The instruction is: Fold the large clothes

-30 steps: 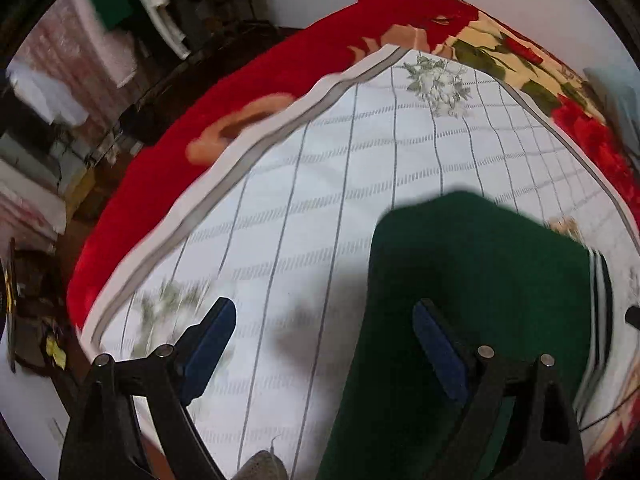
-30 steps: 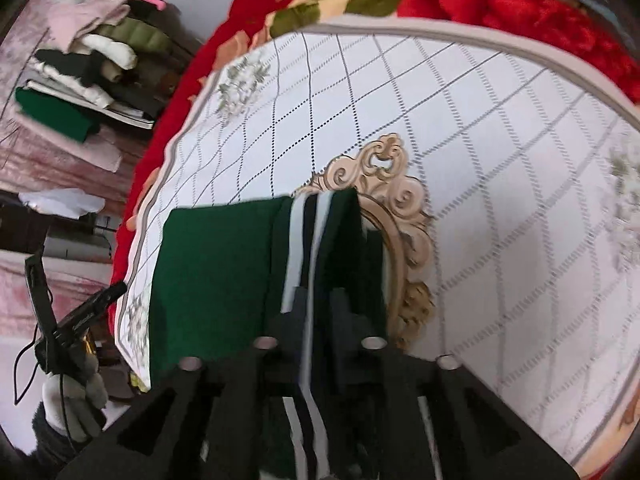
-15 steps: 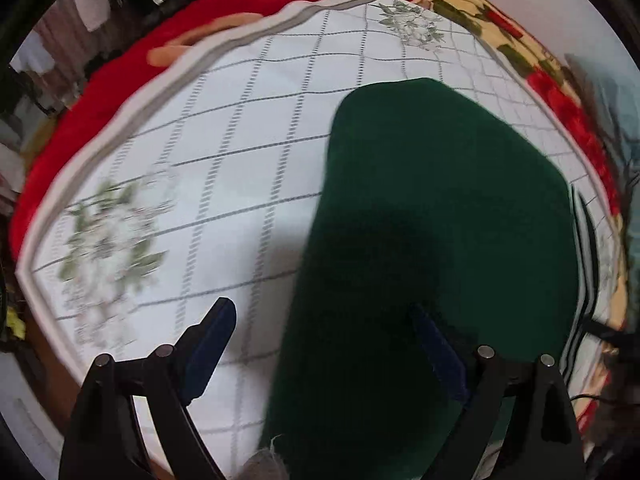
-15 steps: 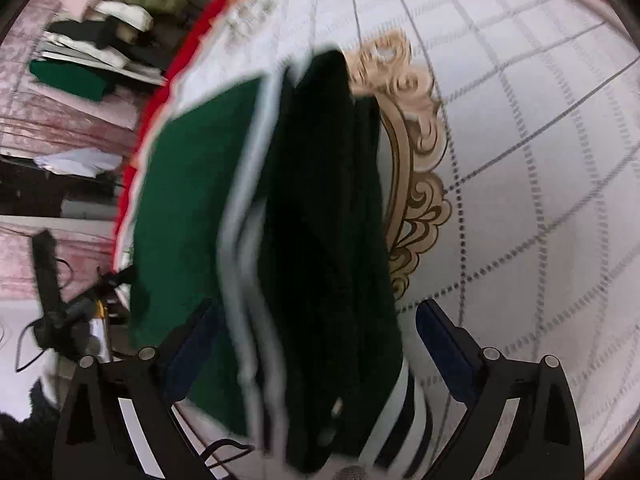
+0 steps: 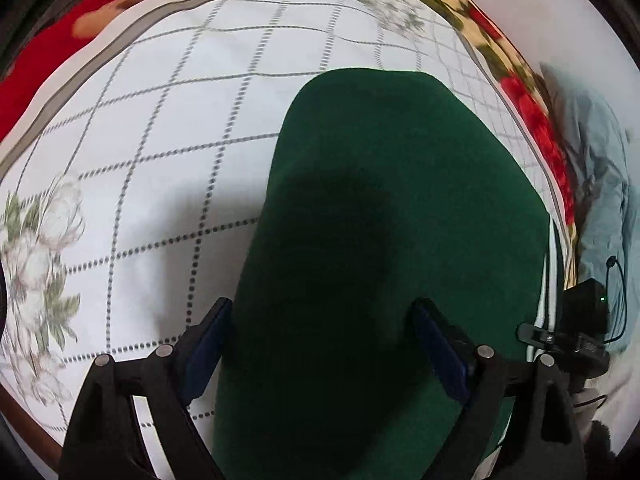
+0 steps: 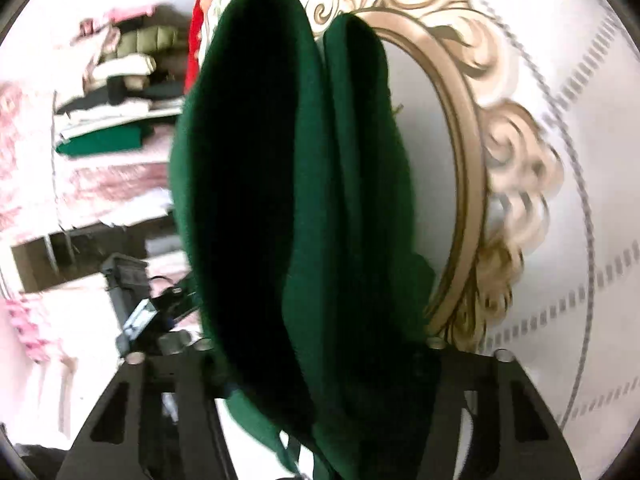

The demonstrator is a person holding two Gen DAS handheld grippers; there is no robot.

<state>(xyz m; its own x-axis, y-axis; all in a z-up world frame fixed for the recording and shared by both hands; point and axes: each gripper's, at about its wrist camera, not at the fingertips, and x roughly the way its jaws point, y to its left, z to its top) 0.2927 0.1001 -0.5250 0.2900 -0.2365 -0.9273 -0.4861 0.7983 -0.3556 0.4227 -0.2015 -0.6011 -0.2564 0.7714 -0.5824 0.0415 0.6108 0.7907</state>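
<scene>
A folded dark green garment point(image 5: 384, 208) with white stripes at its right edge lies on the white checked bedspread point(image 5: 168, 152). My left gripper point(image 5: 320, 344) is open, its blue-padded fingers straddling the garment's near end just above it. In the right wrist view the green garment point(image 6: 296, 184) fills the middle as thick stacked folds, standing between the arms of my right gripper point(image 6: 320, 356). The right fingertips are hidden by the cloth. The other gripper point(image 6: 140, 312) shows at the left there.
A red floral blanket point(image 5: 532, 120) borders the bedspread. A light blue cloth point(image 5: 604, 184) lies at the right. A gold ornamental print point(image 6: 480, 160) marks the bedspread. Stacked folded clothes point(image 6: 120, 92) sit on a shelf beyond the bed.
My right gripper went from shut on the striped edge to open, then pushed in around the folded stack. My left gripper stayed open and moved over the garment's near end.
</scene>
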